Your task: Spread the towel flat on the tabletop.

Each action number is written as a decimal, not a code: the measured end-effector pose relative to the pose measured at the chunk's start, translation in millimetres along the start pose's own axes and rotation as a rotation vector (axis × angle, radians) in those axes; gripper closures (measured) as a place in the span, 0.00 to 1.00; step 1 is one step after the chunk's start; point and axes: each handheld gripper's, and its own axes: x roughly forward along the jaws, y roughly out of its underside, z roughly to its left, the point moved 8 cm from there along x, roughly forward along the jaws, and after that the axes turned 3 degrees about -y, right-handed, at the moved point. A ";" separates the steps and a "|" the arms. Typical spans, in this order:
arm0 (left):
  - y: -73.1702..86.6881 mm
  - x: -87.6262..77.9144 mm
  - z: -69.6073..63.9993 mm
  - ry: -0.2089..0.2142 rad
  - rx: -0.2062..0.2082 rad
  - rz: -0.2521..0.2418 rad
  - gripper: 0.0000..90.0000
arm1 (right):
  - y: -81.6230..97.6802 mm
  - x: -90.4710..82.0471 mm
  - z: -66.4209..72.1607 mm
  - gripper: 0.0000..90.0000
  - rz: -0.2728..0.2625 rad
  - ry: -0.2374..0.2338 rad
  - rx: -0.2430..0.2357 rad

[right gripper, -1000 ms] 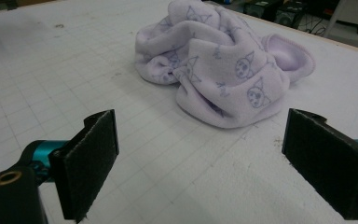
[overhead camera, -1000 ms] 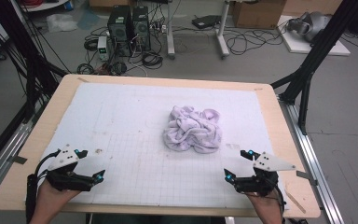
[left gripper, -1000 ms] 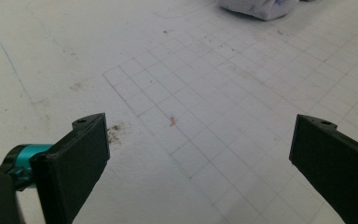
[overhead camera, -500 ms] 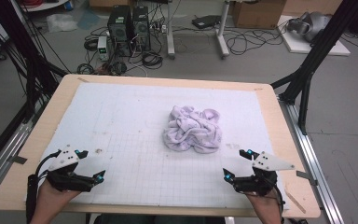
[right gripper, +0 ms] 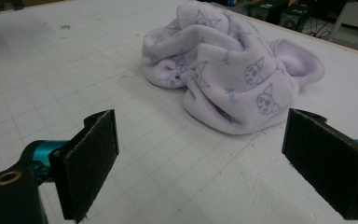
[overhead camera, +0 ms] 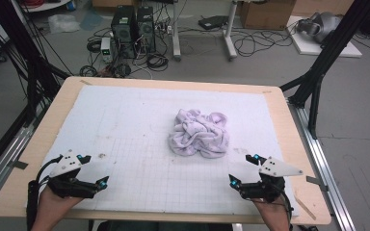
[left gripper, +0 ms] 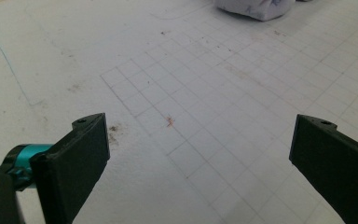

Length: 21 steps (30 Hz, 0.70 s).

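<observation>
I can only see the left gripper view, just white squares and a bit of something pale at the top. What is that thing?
Observer: A crumpled lilac towel, printed with little cartoon faces.
Operator: Is anybody holding it?
Observer: No. In the high view it lies alone mid-mat, apart from both grippers.
Operator: Where is the other gripper?
Observer: The right gripper sits at the near edge, closer to the towel than the left gripper.
Operator: Is it open?
Observer: Yes, its jaws stand wide apart, facing the towel.
</observation>
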 end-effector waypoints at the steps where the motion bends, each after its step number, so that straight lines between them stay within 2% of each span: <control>1: 0.1 -0.1 0.0 0.000 0.001 0.001 0.06 | -0.4 0.4 0.0 0.11 -0.002 0.000 -0.003; 11: 0.3 -0.5 0.3 -0.002 0.009 0.002 0.06 | -4.2 3.6 -0.8 0.11 -0.012 -0.008 0.002; 16: -0.2 -0.5 -0.7 -0.006 0.005 -0.001 0.06 | -8.7 5.8 -2.6 0.11 -0.022 -0.021 0.008; 19: -1.2 -1.8 -0.9 -0.004 0.007 -0.006 0.06 | -10.4 7.8 -1.8 0.11 -0.026 -0.040 0.027; 21: -1.7 -2.7 -1.5 -0.007 0.001 -0.012 0.06 | -12.2 10.7 -1.6 0.11 -0.025 -0.048 0.018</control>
